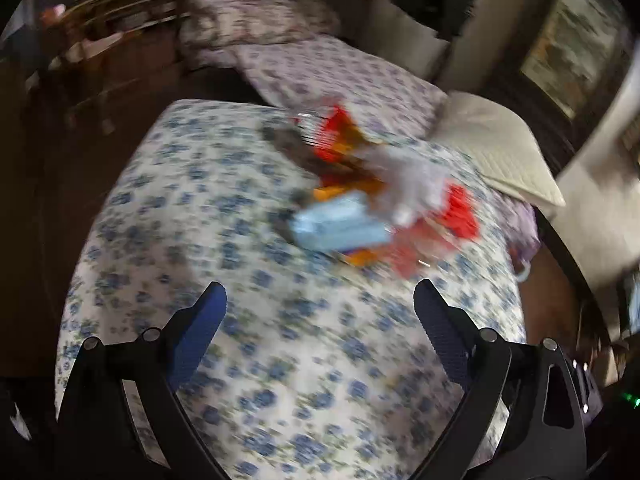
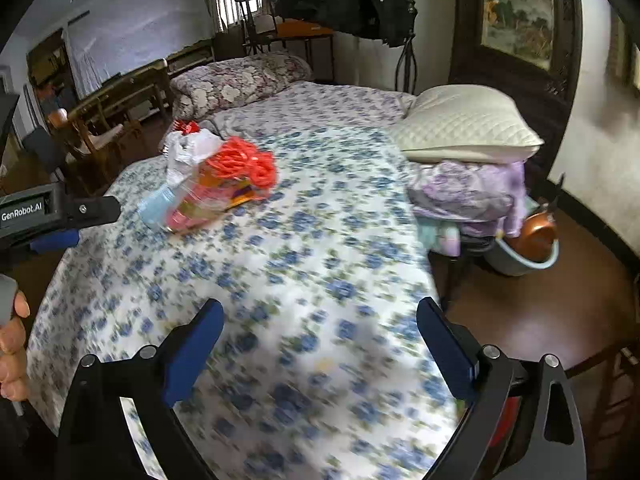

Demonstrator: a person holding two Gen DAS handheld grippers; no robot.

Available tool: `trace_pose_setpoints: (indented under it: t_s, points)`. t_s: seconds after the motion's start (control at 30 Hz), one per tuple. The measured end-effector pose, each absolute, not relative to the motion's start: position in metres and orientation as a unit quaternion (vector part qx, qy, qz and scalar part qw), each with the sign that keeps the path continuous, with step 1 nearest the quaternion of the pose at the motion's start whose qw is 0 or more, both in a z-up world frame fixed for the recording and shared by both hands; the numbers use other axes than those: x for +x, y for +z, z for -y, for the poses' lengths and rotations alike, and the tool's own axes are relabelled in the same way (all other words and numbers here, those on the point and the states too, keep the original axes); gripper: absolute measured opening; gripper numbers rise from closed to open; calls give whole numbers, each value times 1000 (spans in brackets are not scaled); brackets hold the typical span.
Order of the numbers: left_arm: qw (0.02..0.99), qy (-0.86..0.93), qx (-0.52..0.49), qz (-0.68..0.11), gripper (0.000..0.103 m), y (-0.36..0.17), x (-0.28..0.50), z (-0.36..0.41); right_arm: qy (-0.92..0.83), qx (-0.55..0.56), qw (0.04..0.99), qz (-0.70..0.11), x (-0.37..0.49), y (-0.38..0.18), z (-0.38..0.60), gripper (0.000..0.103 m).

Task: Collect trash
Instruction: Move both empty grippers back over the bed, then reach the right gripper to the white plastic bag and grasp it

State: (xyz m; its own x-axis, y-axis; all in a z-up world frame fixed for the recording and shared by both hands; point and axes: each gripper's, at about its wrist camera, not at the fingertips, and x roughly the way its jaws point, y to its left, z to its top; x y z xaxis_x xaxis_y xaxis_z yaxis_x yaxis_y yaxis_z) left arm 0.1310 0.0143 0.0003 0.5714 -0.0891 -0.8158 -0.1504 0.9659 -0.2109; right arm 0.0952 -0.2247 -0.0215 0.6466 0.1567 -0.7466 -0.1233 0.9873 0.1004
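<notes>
Blue-flowered bedding covers the bed (image 2: 320,240), which fills the middle of a dim bedroom in both wrist views. Past the bed's left edge stand wooden chairs (image 2: 116,120), with a patterned pillow (image 2: 240,80) at the far left corner of the bed.

On the left side, the left gripper (image 1: 320,300) hangs above the near part of the bed with its two blue-padded fingers spread wide and nothing between them; in the right wrist view it juts in from the left edge, beside the person's hand (image 2: 12,344).

Ahead of it, the trash pile (image 1: 376,196) lies on the bedding toward the bed's left edge, well apart from both grippers. It is blurred, but shows a pale blue pack (image 2: 154,204), crumpled clear and white plastic (image 2: 192,148), red and orange wrappers, and a coil of orange-red cord (image 2: 244,164) on top.

Farther right, the right gripper (image 2: 320,316) hovers over the bed's near right corner, fingers likewise wide apart and holding nothing.

At the bed's far right edge a cream quilted pillow (image 2: 468,124) sits on folded lilac bedding (image 2: 468,192). On the floor beyond lies a pale blue basin (image 2: 528,264) holding a copper-coloured pot (image 2: 536,232).
</notes>
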Motion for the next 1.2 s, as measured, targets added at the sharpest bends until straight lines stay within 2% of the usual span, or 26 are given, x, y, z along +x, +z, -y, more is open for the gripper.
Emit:
trace_pose_setpoints:
  t_s: [0.23,0.53,0.8,0.93,1.2]
  points:
    - [869,65,-109,-477,91,-15,145,-31,77,-7,895,-439,94,-48,225,95]
    - [863,61,-90,-493,91,-23,143,-17,54,-23,901,-430,86,-48,229,96]
    - [868,104,-98,-476,94,-13,141,-36,67,16,913,-402,101,-12,224,97]
    - [863,105,-110,-482,94,-13,143,-43,76,-32,915,-396,134,9,190,97]
    - [856,136,-137,-480,94,-13,143,-58,116,-58,911,-391,197,32,123,97]
